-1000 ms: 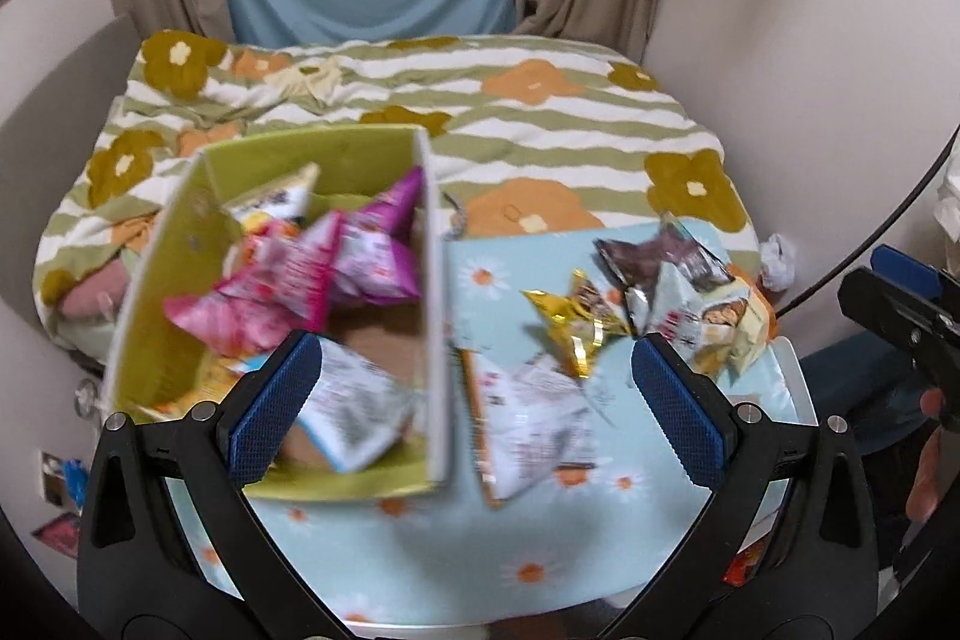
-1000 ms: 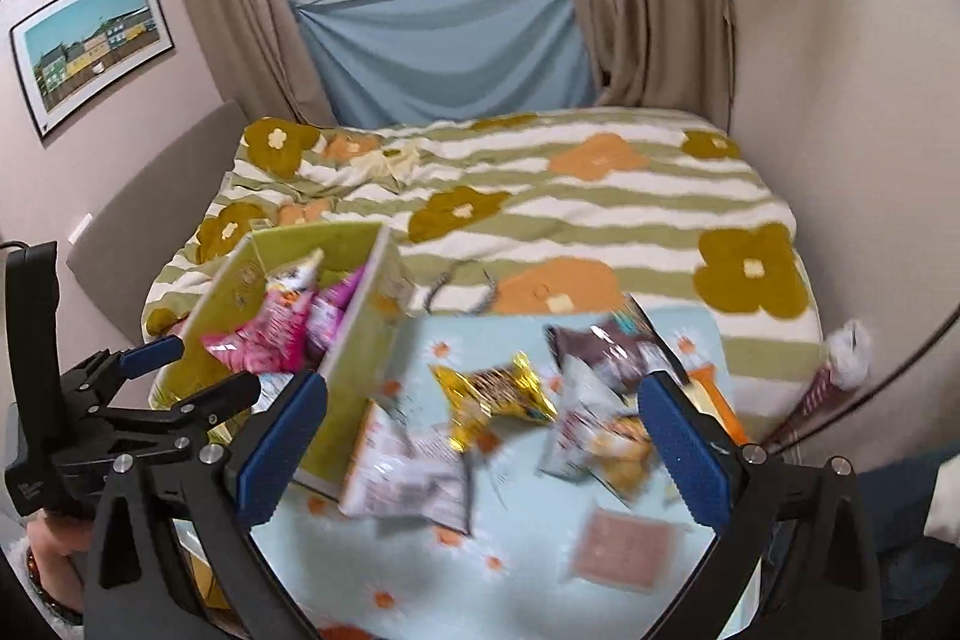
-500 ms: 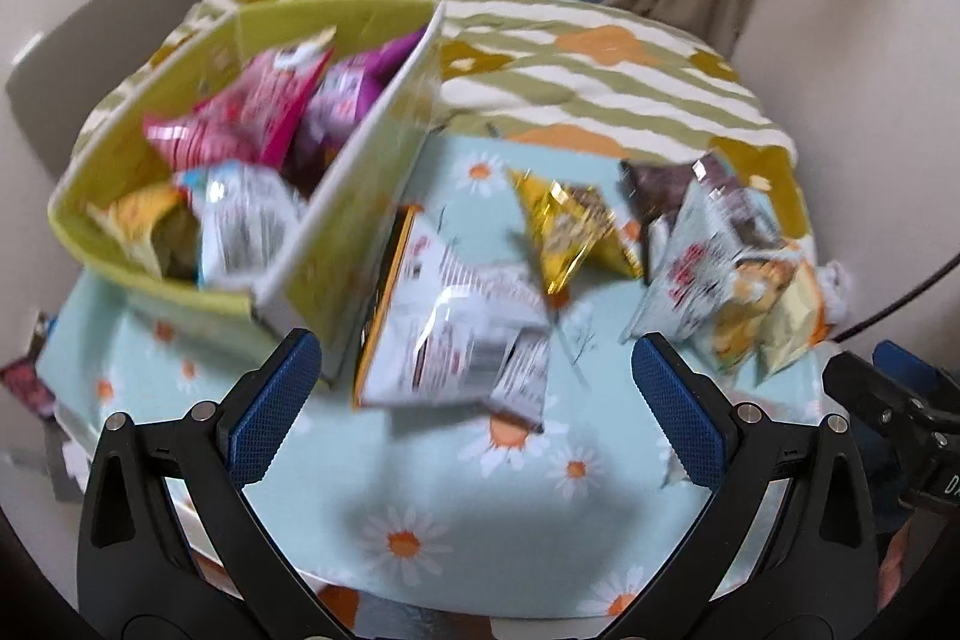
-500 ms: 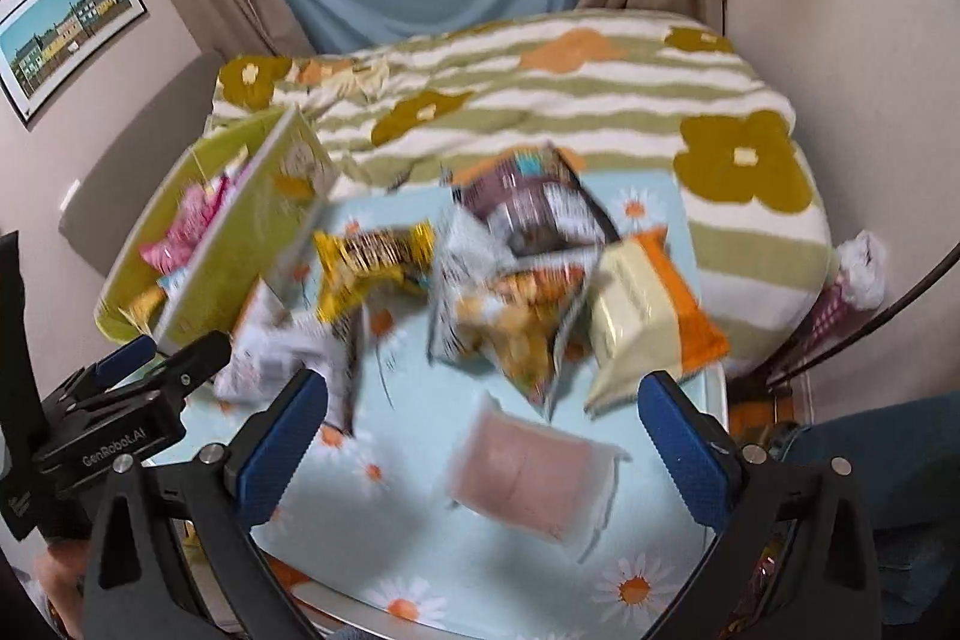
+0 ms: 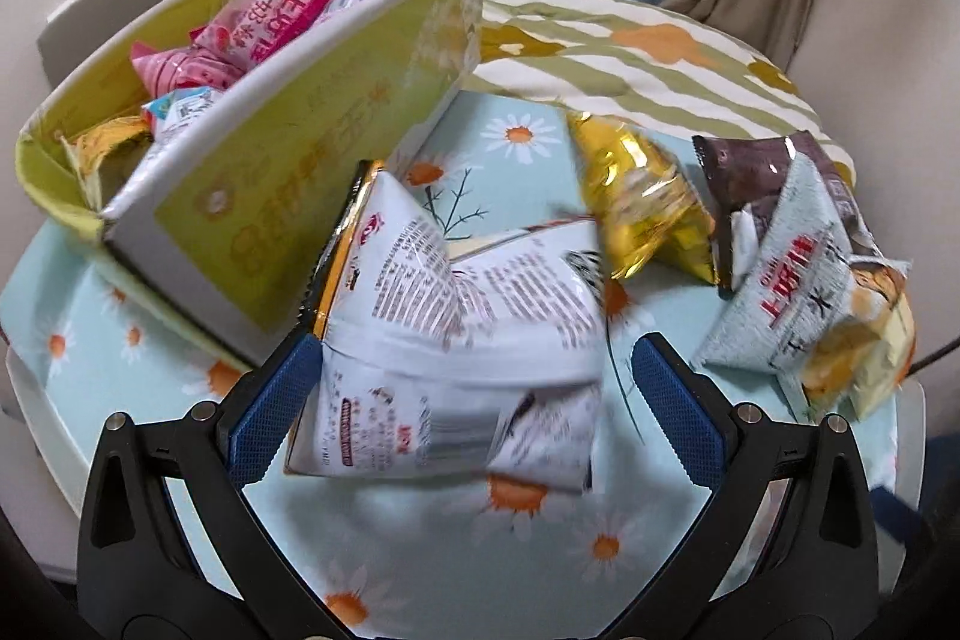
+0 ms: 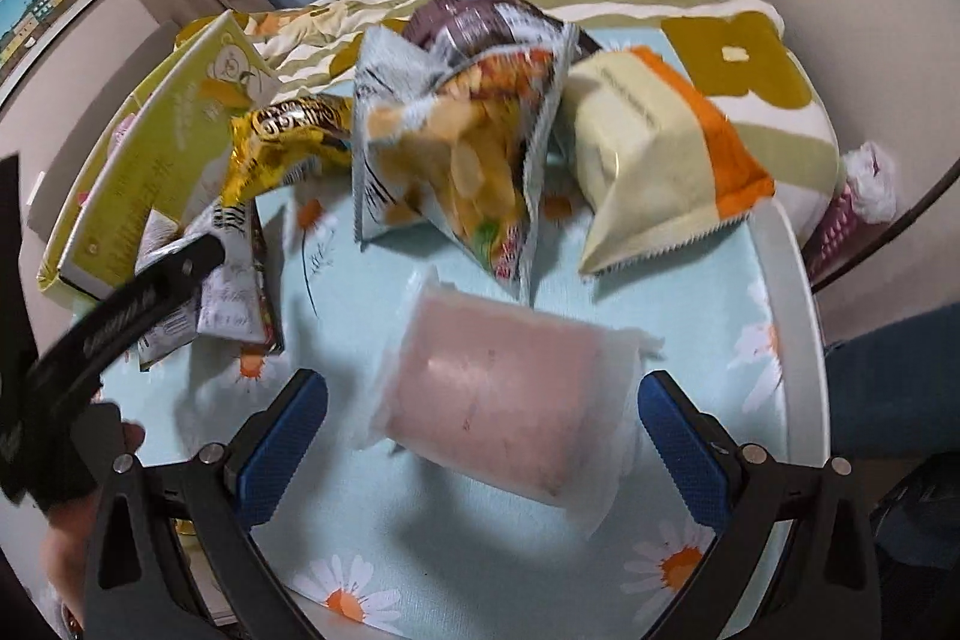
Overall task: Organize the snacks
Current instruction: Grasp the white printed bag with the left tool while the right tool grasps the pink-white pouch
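While both pairs of jaws stand spread wide, neither one pinches anything. Between the blue pads of the left gripper [image 5: 474, 388] lies a white snack bag [image 5: 462, 334] with printed text, flat on the daisy tablecloth [image 5: 540, 568]; the left pad [image 5: 273, 406] seems to be just beside the bag's edge, but whether it touches I cannot tell. The right gripper [image 6: 483, 430] is tilted down over a pink packet [image 6: 498, 394] in clear wrap, which lies between its fingers with free space on both sides.

Further out, the left wrist view shows a gold bag [image 5: 642, 208], then a dark brown bag [image 5: 762, 172] partly under a grey bag with red letters [image 5: 792, 304]. The green box [image 5: 288, 172] stands to the left – inside it are pink packets [image 5: 258, 34] and some others (only this view looks into the box).

The right wrist view shows what the other does not: a cream and orange bag [image 6: 654, 154] beside the grey bag, the table's white rim [image 6: 804, 316], and the left gripper's black body [image 6: 126, 304] with a hand [image 6: 66, 538] under it – low at the left edge. A striped flower bedcover [image 6: 750, 58] lies behind the table.
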Tool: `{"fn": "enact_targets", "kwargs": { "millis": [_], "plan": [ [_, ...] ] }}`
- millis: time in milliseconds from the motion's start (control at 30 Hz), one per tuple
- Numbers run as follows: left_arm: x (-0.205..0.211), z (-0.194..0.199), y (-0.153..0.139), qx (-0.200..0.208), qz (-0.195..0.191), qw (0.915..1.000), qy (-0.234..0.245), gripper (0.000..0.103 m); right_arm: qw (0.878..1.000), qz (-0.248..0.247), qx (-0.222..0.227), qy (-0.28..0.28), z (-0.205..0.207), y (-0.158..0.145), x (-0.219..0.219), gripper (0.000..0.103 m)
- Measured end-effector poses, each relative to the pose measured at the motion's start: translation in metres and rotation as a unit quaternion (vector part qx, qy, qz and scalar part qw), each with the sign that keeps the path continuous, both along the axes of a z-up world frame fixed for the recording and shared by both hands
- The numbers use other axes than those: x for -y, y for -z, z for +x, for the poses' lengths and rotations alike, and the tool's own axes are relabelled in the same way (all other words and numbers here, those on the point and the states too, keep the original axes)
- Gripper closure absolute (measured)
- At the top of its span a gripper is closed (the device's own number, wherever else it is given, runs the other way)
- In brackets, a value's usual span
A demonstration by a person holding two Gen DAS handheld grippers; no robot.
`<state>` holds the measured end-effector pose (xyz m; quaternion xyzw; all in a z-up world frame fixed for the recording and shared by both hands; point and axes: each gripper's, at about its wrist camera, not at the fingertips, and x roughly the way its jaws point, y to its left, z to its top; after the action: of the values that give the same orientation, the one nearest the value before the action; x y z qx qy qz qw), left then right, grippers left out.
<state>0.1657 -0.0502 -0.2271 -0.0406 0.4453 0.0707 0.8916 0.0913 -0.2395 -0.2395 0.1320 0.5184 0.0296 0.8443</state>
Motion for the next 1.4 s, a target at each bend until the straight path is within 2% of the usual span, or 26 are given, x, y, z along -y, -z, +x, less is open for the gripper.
{"fn": "enact_targets", "kwargs": {
  "millis": [167, 367, 600, 700, 833, 1400],
  "plan": [
    [0.002, 0.015, 0.011, -0.010, 0.022, 0.9997, -0.006, 0.000, 1.000, -0.011, 0.001, 0.001, 0.000, 0.005, -0.002, 0.000],
    [0.006, 0.022, 0.017, -0.003, 0.046, 0.9987, 0.021, 0.000, 1.000, -0.028, 0.004, 0.008, 0.002, 0.007, -0.004, 0.000],
    [0.000, 0.033, 0.020, -0.003, 0.033, 0.9985, 0.044, 0.024, 0.999, -0.040, 0.001, 0.010, 0.007, 0.011, -0.006, 0.000],
    [-0.005, 0.033, 0.019, -0.004, 0.026, 0.9985, 0.049, 0.029, 0.999, -0.046, -0.006, 0.007, 0.010, 0.015, -0.009, 0.000],
    [-0.008, 0.031, 0.017, -0.006, 0.023, 0.9982, 0.055, 0.031, 0.999, -0.024, -0.013, 0.017, 0.011, 0.023, -0.008, 0.000],
    [-0.014, -0.001, 0.006, -0.018, 0.020, 0.9973, 0.068, 0.032, 0.997, -0.068, -0.015, -0.013, 0.015, 0.022, -0.037, 0.000]
  ]
}}
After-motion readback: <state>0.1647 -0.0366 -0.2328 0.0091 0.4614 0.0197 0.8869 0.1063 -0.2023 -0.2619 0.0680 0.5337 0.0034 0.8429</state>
